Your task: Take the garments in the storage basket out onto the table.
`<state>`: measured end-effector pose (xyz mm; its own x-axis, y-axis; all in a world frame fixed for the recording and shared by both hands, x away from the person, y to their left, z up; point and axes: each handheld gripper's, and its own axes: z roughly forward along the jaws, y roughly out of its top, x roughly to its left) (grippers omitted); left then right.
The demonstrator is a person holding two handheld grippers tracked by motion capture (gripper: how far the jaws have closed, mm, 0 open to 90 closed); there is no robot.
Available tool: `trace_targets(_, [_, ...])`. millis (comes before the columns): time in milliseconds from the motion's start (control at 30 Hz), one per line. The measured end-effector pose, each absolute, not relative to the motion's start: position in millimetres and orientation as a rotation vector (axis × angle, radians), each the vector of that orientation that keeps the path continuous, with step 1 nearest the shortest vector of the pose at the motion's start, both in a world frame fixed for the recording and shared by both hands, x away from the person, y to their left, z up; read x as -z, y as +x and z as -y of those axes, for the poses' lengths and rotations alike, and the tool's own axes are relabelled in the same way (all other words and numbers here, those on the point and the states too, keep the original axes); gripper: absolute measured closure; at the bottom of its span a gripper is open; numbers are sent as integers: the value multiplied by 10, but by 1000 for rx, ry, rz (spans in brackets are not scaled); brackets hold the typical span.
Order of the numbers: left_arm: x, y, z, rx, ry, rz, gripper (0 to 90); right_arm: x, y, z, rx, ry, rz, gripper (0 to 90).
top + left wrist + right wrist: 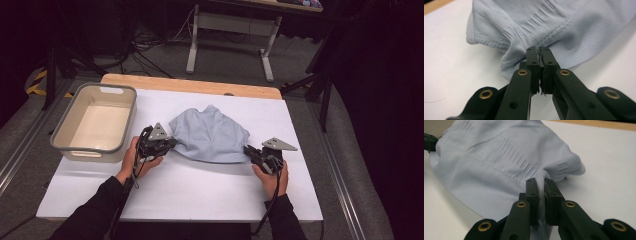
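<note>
left hand-held gripper [539, 53]: pinching left hem of light-blue knit garment [210, 135] | right hand-held gripper [541, 182]: pinching right hem | garment: bunched mid-worktop [200, 195], right of beige bin [64, 145] | risk: thin bite on stretchy knit, likely slipping out if lifted unevenly or pulled apart hard

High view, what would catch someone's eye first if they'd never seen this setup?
The pale blue knit garment lying crumpled in the middle of the white table, with the left gripper pinching its left edge and the right gripper pinching its right edge. Next, the beige bin with a grey rim at the table's far left corner.
</note>
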<state>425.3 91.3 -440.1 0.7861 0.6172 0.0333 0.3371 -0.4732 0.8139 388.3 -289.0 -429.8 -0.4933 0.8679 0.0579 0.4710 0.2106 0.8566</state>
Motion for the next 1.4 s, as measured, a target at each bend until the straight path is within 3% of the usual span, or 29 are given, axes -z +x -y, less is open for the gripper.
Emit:
trace_targets(700, [4037,3929,-1114,-480,2048,-593,871,3963,3599,2795,-1269,1068,-2061,862])
trace_targets(1400, [4288,3400,-1211,-401,2174,-478,871,4280,3252,2629,-1124,960,-2270,861])
